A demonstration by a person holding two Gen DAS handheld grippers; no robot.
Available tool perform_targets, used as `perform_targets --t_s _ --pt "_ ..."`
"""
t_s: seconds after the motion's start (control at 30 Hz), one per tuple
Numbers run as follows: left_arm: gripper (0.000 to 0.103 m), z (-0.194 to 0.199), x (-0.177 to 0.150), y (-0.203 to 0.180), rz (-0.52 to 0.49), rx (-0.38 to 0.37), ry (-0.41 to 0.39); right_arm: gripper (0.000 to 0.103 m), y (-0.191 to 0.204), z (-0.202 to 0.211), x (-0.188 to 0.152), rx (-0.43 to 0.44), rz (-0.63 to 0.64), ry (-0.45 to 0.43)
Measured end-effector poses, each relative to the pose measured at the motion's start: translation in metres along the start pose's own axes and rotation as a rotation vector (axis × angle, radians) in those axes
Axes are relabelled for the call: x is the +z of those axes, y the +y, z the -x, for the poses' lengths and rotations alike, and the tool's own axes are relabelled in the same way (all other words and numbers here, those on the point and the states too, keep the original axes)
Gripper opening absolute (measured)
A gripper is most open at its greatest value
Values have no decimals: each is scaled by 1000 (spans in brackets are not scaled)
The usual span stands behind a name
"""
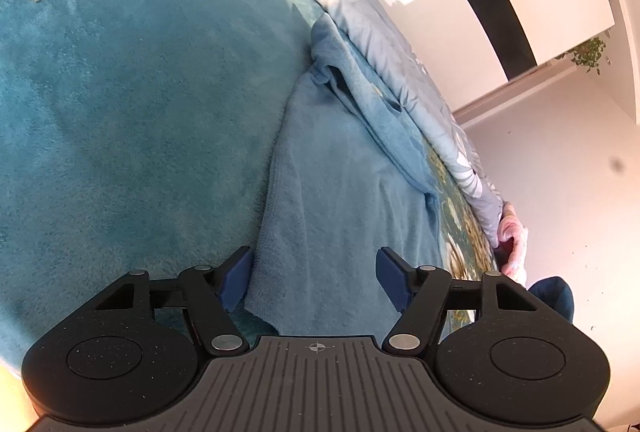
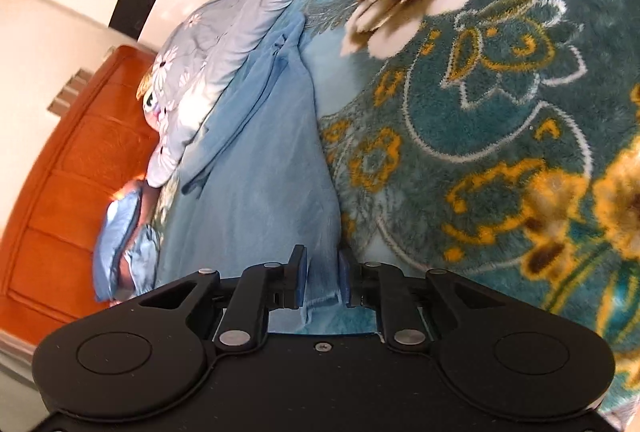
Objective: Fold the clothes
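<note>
Two tools at work: right tool (image 2: 323, 282) clenched on the blue garment (image 2: 256, 167) — left tool (image 1: 315, 282) spread over its hem at 12 o'clock, next must pinch.

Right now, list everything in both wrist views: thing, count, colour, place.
blue garment: one, light blue fleecy cloth, lying rumpled on the blanket, its near edge between the left gripper's fingers, another edge in the right gripper.
blanket: one, teal plush with cream and yellow flowers, covering the bed.
quilt: one, pale grey-blue with white daisies, bunched along the bed's far edge.
headboard: one, orange-brown wood, at the left of the right wrist view.
small blue cloth: one, light blue, bundled by the headboard.
plant: one, green, against the far wall.
left gripper: black with blue pads, jaws apart around the garment's edge.
right gripper: black, pinching the garment's edge.
</note>
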State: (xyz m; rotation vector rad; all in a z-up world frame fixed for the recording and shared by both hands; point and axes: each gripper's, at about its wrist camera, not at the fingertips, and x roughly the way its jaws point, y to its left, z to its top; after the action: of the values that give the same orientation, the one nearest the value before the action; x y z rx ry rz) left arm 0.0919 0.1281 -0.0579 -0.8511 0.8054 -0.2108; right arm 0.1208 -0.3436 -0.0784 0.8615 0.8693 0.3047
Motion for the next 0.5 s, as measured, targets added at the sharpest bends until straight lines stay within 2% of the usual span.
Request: perform_targets --t_s 0.07,0.1,0.17,0.2,0.23,0.4,0.5 --pt "55 0 0 -1 -5 7 2 16 1 -3 0 -2 -2 -1" --pt "51 0 0 -1 -4 15 7 10 3 -4 0 -10 0 -1" --pt "27 0 -1 1 8 40 12 6 4 -2 -1 -26 10 -1" --pt "20 1 -1 2 16 60 8 6 5 0 -1 -29 11 -5" --pt "5 2 -2 2 14 79 -1 5 6 2 -2 -32 14 -11" --pt "3 13 -10 -8 -42 123 -46 4 17 14 -3 -35 57 -34" --pt "3 23 -16 -11 -39 119 -63 4 21 21 -5 -41 89 -28"
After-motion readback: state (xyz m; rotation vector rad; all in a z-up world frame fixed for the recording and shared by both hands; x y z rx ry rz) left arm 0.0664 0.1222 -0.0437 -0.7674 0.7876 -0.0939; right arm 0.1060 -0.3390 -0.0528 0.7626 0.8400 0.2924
